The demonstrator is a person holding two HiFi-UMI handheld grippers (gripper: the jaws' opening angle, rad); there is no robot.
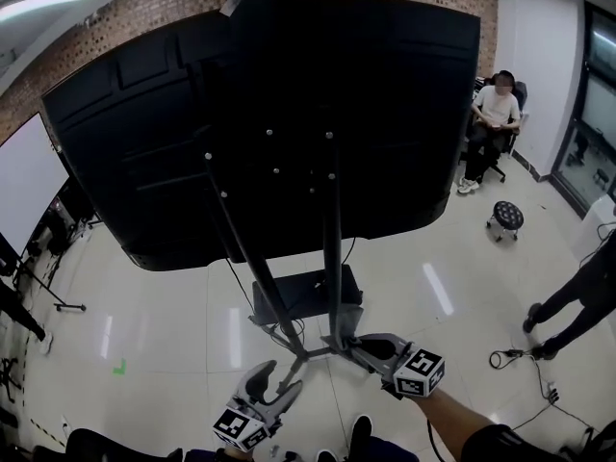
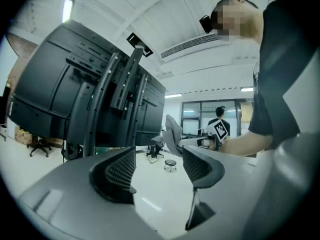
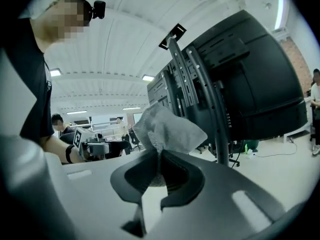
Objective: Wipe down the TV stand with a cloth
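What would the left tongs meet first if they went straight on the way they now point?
Probably the grey cloth pinched in the right tongs: it shows straight ahead, between the open left tongs. The TV stand lies off to the left. Depth is unclear.

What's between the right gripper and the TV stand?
Only the grey cloth, pinched in the right gripper; it shows in the right gripper view, beside the TV stand.

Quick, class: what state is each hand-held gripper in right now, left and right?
Left hand-held gripper: open, nothing between its jaws.
Right hand-held gripper: closed, holding the cloth.
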